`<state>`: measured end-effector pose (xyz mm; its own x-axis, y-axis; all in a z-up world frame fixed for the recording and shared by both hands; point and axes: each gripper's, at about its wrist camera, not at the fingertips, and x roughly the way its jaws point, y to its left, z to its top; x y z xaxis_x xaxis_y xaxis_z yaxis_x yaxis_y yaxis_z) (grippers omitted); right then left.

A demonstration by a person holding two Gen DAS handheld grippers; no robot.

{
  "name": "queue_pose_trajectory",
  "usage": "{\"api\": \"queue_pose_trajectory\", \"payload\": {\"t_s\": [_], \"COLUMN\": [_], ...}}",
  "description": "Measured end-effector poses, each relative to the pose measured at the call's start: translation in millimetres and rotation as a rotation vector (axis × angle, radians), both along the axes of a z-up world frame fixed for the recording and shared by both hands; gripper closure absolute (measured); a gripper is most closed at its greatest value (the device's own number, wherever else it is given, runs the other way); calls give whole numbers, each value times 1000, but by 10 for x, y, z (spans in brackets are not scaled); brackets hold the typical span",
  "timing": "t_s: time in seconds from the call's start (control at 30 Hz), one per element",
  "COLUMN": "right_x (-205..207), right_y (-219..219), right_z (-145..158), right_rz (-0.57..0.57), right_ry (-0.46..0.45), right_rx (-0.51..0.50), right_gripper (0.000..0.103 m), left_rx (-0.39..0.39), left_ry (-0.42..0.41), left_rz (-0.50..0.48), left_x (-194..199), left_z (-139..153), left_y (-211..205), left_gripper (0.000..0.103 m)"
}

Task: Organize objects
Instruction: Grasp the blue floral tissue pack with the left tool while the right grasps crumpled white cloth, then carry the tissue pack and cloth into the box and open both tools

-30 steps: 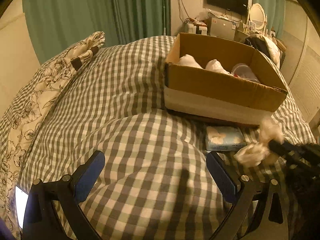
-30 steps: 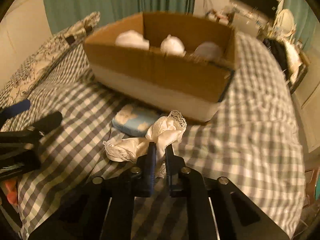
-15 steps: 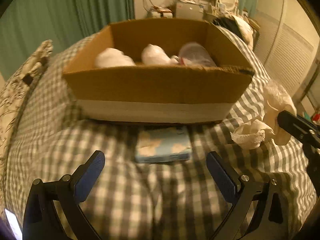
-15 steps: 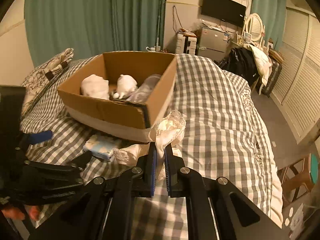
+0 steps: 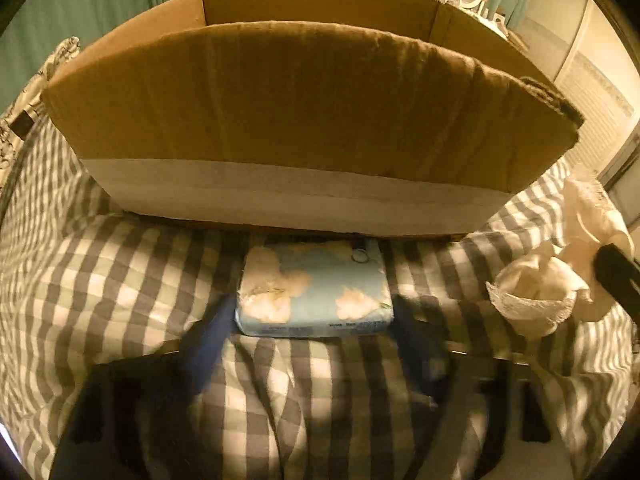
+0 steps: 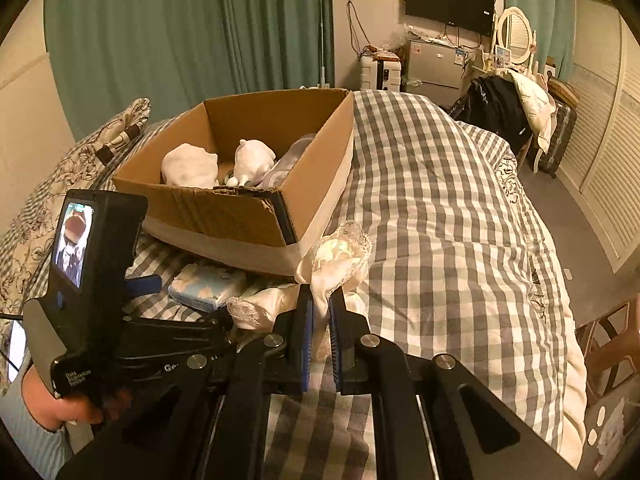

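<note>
A light blue tissue pack [image 5: 316, 290] lies on the checked bed just in front of the cardboard box [image 5: 304, 100]. My left gripper [image 5: 316, 332] is open, its blurred blue fingers on either side of the pack's near edge. My right gripper [image 6: 320, 300] is shut on a white lace cloth [image 6: 338, 254] and holds it above the bed by the box's near corner. The cloth also shows at the right of the left wrist view [image 5: 548, 292]. In the right wrist view the box [image 6: 240, 208] holds white bundles [image 6: 190, 164], and the pack [image 6: 206, 286] lies beside it.
The checked duvet [image 6: 440, 220] covers the bed. A floral pillow [image 6: 52, 200] lies at the left. A chair with clothes [image 6: 516, 108], a fridge and a TV stand at the far wall. The bed's right edge drops to the floor [image 6: 576, 208].
My left gripper has moved forward and down to the tissue pack, and its fingers now flank it. My right gripper has held the lace cloth and lifted it beside the box.
</note>
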<state>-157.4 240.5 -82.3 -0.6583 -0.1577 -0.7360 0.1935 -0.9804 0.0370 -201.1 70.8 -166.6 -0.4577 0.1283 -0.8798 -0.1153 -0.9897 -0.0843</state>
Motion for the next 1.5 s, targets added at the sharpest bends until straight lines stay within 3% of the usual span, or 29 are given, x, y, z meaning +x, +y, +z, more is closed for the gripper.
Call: {"api": "queue_pose_trajectory", "payload": {"t_s": [0.23, 0.53, 1.07, 1.37, 1.5], "right_x": [71, 398, 1129, 968, 680], "right_y": [-39, -87, -307, -454, -461], "right_z": [84, 393, 1490, 2051, 2139], "right_rz": [-4, -1, 57, 97, 109], "right_ry": [21, 78, 327, 457, 466], "right_rx": [31, 51, 68, 72, 33], "right_gripper": [96, 96, 96, 96, 96], "left_rx": [10, 58, 91, 31, 11], "left_ry": [52, 162, 524, 669, 675], "left_rz": [-17, 4, 30, 17, 11], "left_x": [224, 757, 1336, 1093, 784], "left_z": [221, 780, 2207, 2721, 2792], "left_y": [-35, -111, -414, -427, -400], "left_gripper": [29, 29, 29, 29, 29]}}
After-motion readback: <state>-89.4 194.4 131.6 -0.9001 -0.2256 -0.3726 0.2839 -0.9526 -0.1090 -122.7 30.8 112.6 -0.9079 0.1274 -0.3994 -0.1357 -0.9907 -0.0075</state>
